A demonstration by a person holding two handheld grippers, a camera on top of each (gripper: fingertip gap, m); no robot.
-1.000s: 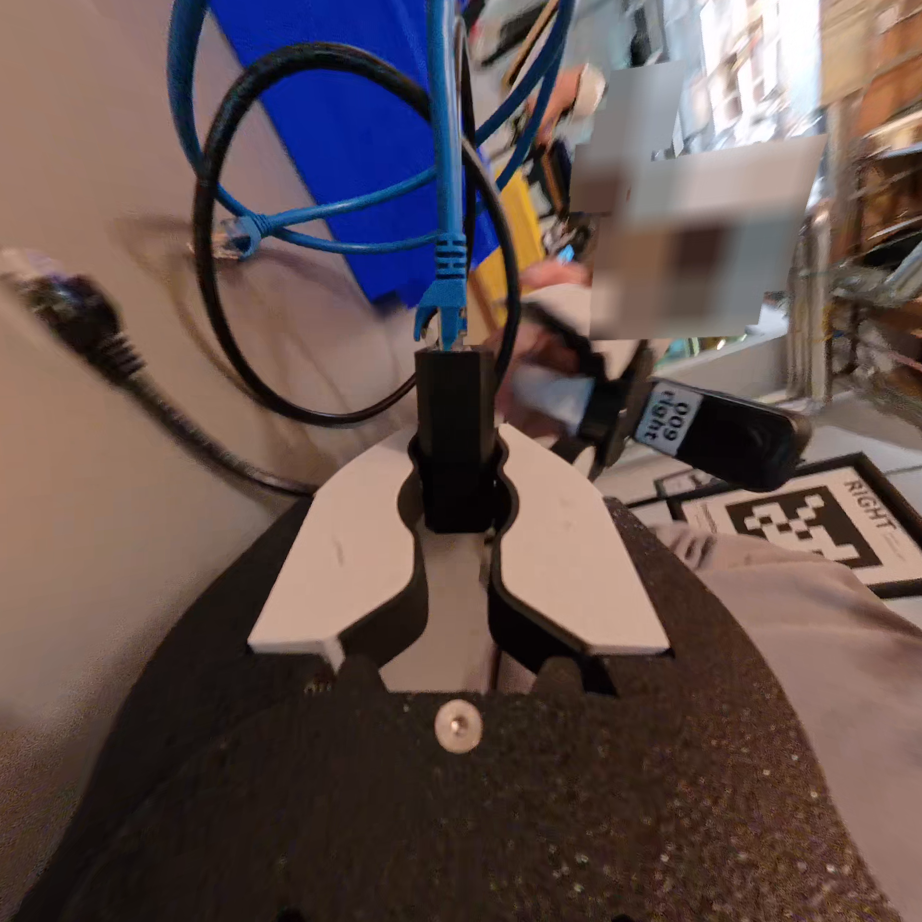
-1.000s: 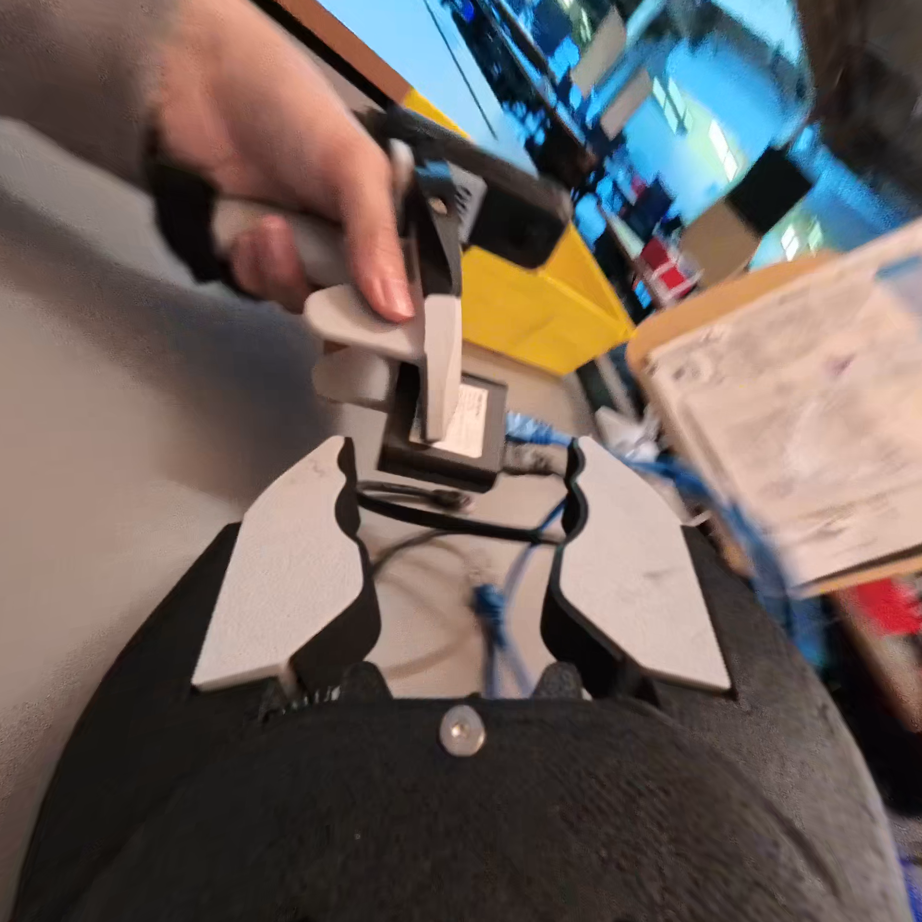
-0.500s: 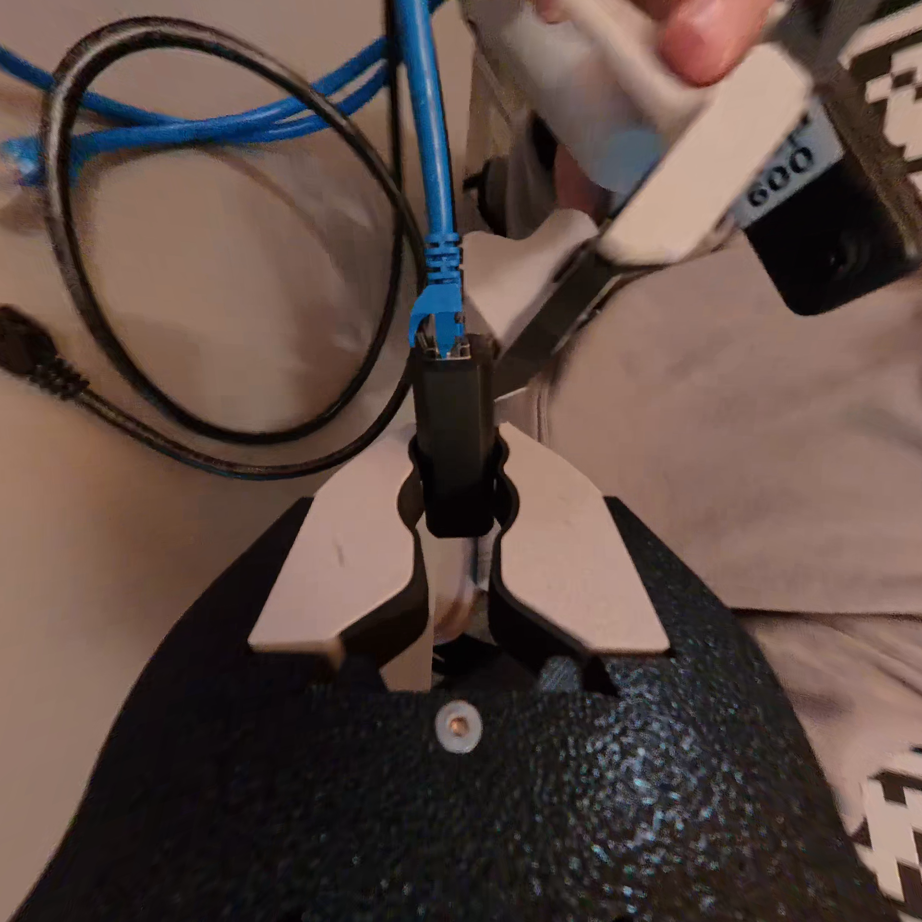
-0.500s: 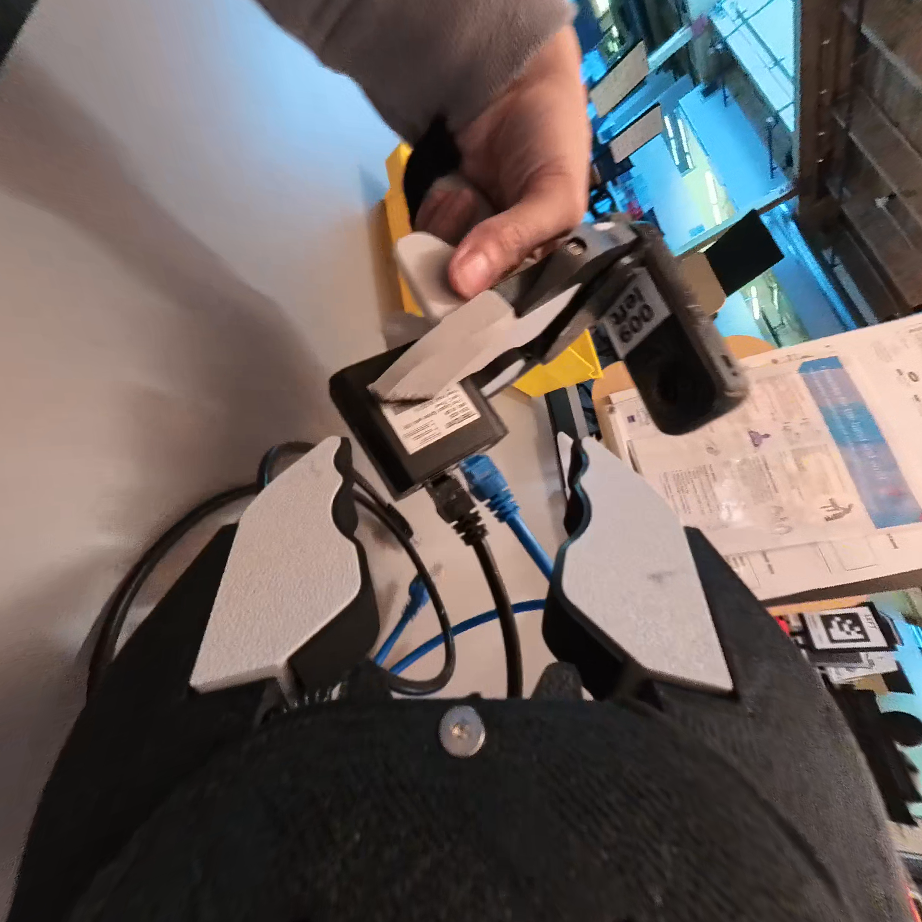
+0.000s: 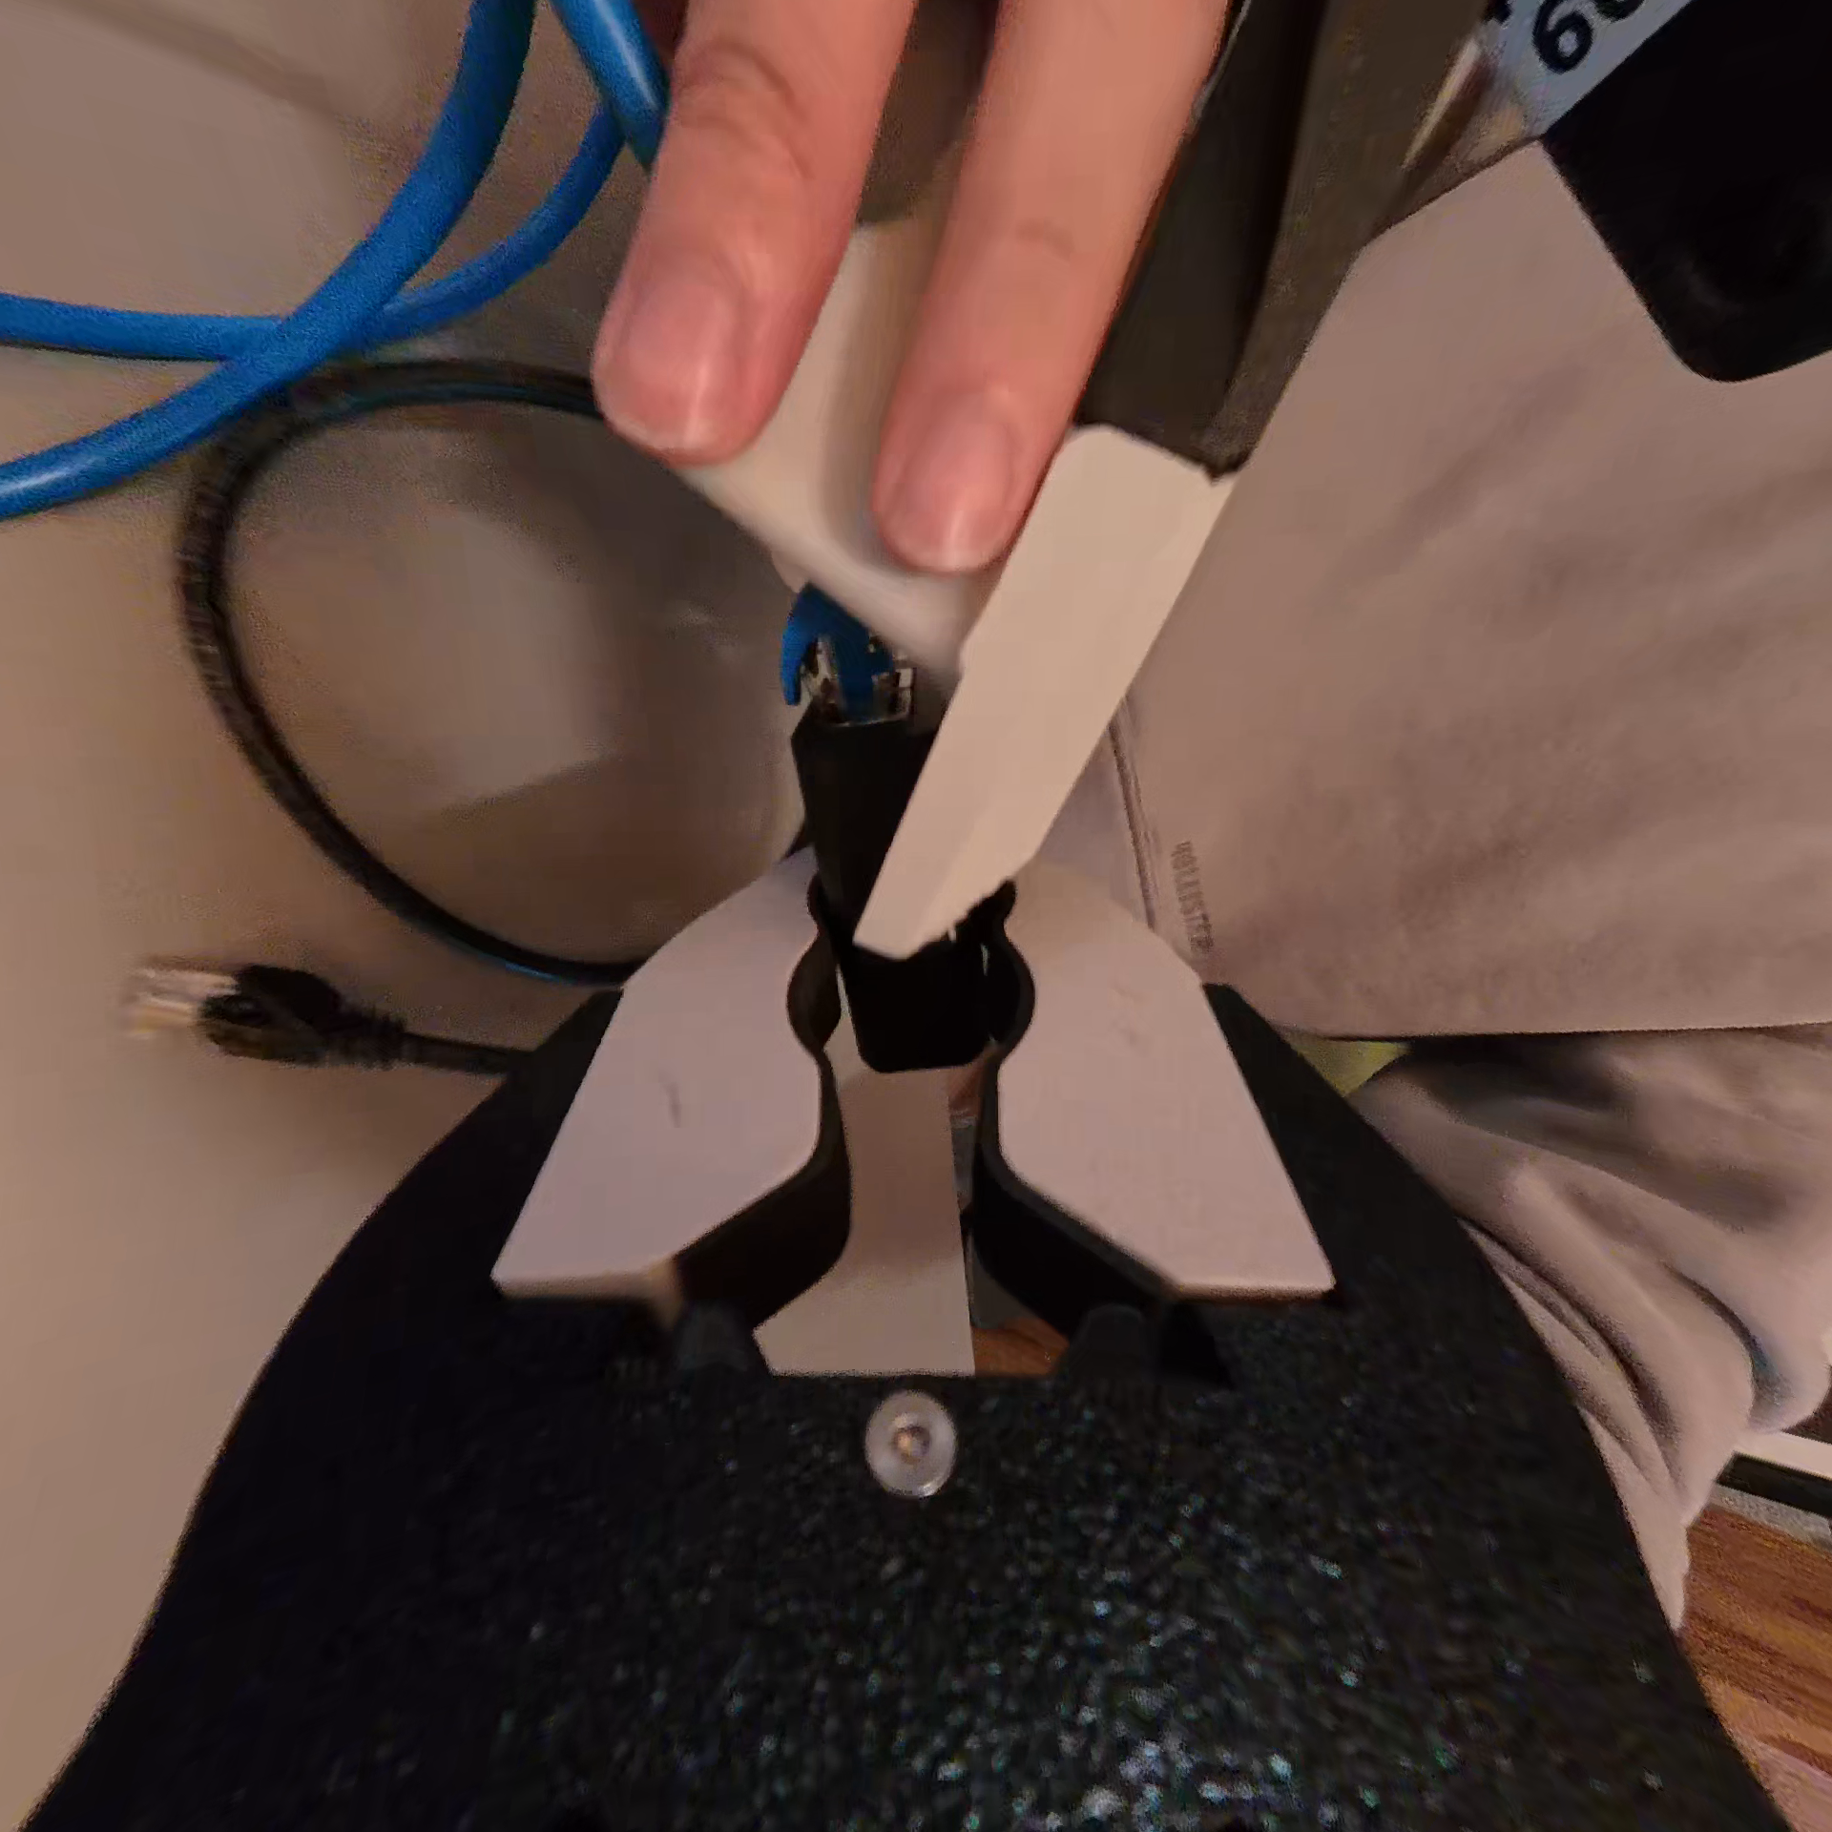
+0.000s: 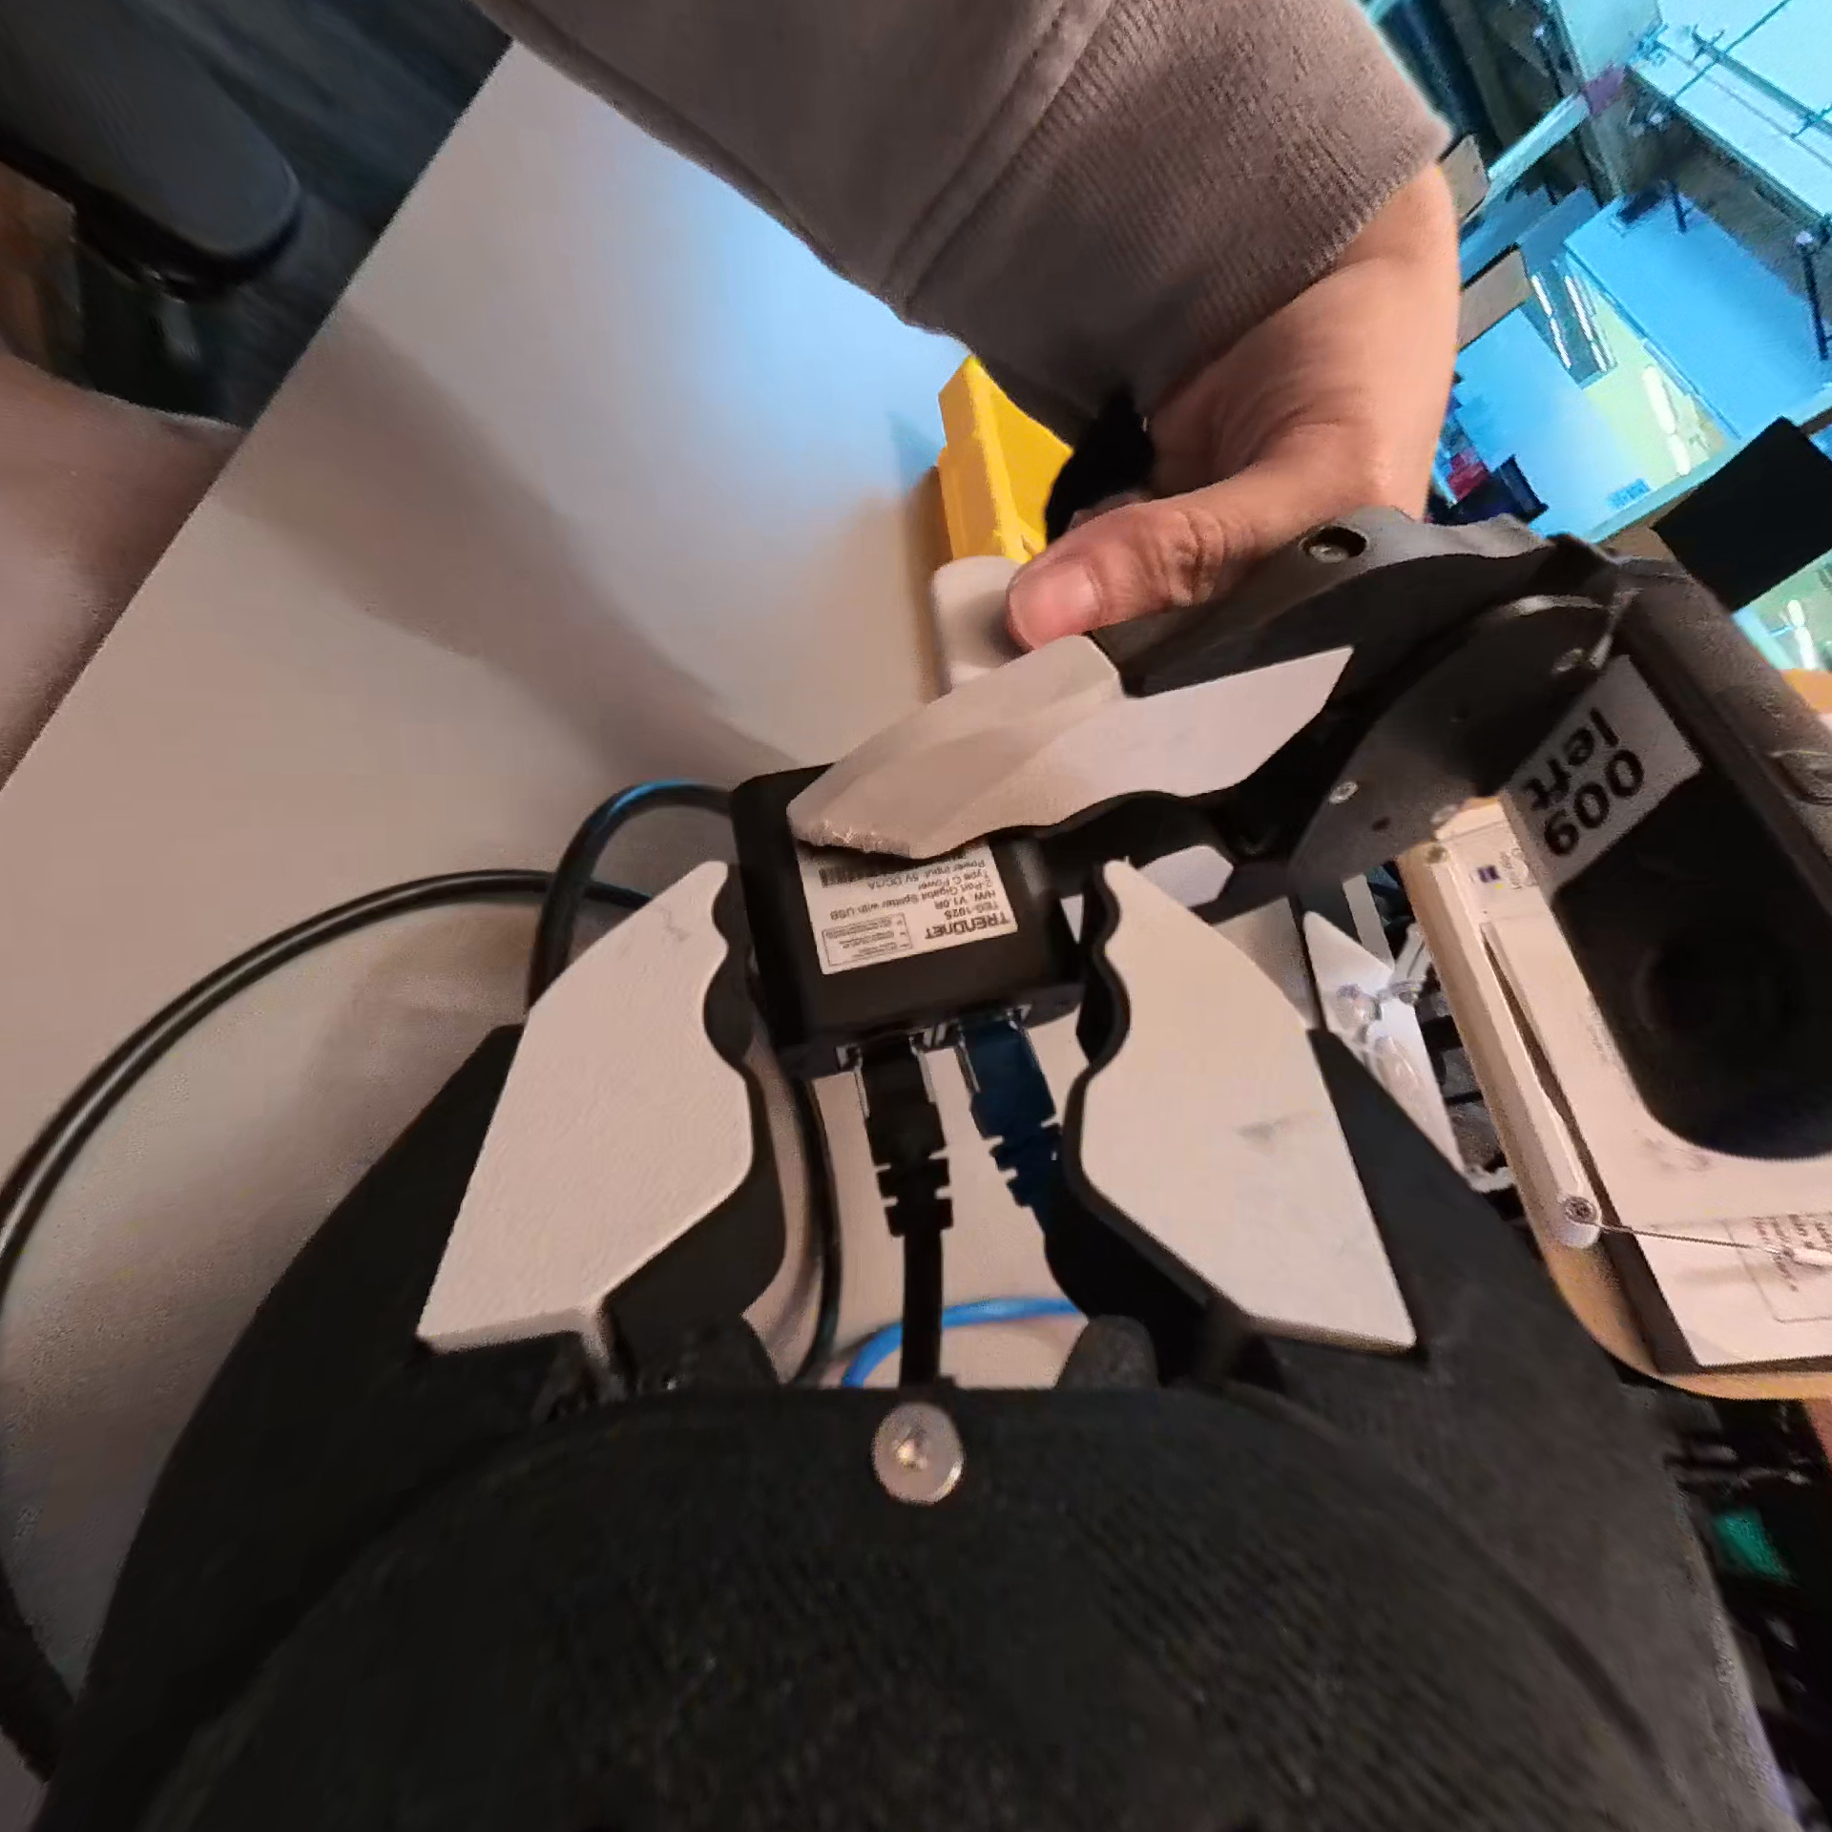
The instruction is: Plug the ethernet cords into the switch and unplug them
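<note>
Jaws of the left gripper (image 5: 917,976) are closed on the black switch (image 6: 917,942), holding it by its end above the pale table (image 6: 496,496). The right gripper (image 6: 907,947) has its jaws wide apart around the switch's port end and grips nothing. Both cords sit in their ports: the black cord (image 6: 907,1140) and the blue cord (image 6: 1011,1100) side by side. The other black plug (image 5: 248,1011) lies free on the table. So I judge the plugging part is done and the unplugging is left; the right gripper seems ready to take one plug.
</note>
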